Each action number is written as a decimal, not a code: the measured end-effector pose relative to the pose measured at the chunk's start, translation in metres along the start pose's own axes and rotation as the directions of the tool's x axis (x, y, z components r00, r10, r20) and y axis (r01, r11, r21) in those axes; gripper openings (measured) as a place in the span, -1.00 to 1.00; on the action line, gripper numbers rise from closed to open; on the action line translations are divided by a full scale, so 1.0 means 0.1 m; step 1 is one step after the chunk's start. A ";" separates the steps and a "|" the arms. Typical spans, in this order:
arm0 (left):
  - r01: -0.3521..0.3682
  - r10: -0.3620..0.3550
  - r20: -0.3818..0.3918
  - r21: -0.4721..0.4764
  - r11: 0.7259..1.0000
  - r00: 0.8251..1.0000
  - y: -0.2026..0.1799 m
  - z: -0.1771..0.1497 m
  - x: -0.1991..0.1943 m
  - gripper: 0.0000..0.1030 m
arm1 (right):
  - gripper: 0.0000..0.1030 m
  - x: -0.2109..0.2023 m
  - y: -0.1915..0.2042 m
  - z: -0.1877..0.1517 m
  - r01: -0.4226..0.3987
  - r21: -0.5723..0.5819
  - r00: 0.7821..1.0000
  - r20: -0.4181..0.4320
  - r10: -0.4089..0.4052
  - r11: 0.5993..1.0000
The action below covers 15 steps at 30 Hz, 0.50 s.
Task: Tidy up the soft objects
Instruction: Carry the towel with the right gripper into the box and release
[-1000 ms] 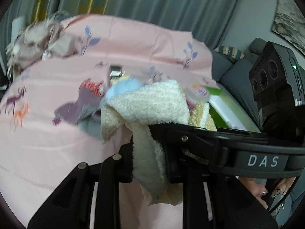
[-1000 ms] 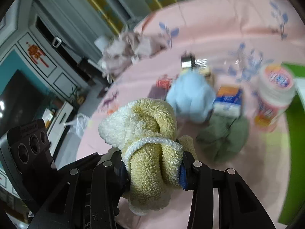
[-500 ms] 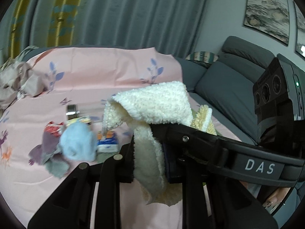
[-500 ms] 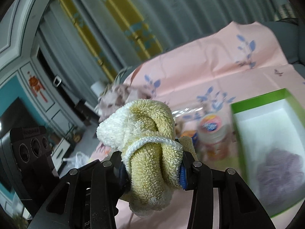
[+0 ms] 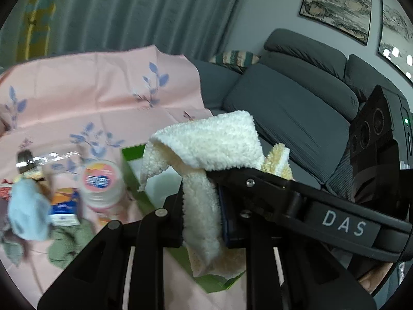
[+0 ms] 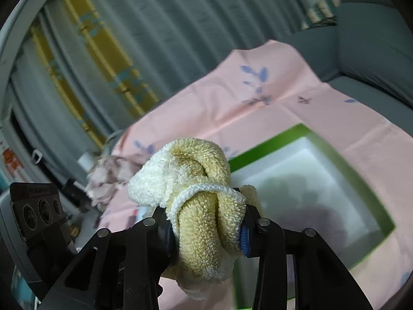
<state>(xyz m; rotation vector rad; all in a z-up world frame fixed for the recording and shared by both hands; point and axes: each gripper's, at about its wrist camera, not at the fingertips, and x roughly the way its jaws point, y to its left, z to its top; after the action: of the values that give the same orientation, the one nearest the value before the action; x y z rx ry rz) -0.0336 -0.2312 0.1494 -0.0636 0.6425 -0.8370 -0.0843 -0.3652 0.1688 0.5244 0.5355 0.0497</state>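
Observation:
Both grippers are shut on one fluffy cream and yellow towel. My left gripper pinches its cream part. My right gripper pinches its yellow knotted part. The towel hangs in the air over a green-rimmed white box on the pink cloth. The box's green rim also shows in the left wrist view, mostly hidden behind the towel. The right gripper's body crosses the left wrist view.
Left of the box lie a light blue soft ball, a green cloth, a round pink-lidded tub and a small blue and orange packet. A grey sofa stands at the right. A crumpled pinkish cloth lies far left.
Both grippers have swung to the right with the towel, from over the loose items to over the green box. The grip on the towel is unchanged.

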 end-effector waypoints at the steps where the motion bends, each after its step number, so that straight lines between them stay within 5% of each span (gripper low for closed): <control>1: 0.006 -0.006 -0.014 -0.002 1.000 1.000 -0.03 0.00 0.08 -0.67 | -0.29 0.01 -0.07 0.00 0.011 0.013 1.000 -0.002 -0.011 1.000; 9: 0.080 -0.091 -0.135 -0.084 0.993 0.987 -0.05 -0.08 0.55 -0.67 | -0.37 0.14 -0.47 0.01 0.140 0.084 0.990 -0.040 -0.137 0.987; 15: 0.071 -0.087 -0.219 -0.081 0.994 0.972 -0.15 -0.14 0.84 -0.66 | -0.39 0.24 -0.73 -0.02 0.229 0.130 0.971 -0.096 -0.218 0.965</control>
<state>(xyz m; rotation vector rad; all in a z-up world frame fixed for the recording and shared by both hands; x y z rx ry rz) -0.0102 -0.2979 0.1001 -0.0618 0.8861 -0.9052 -0.0710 -0.4237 0.1202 0.5977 0.6785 -0.1845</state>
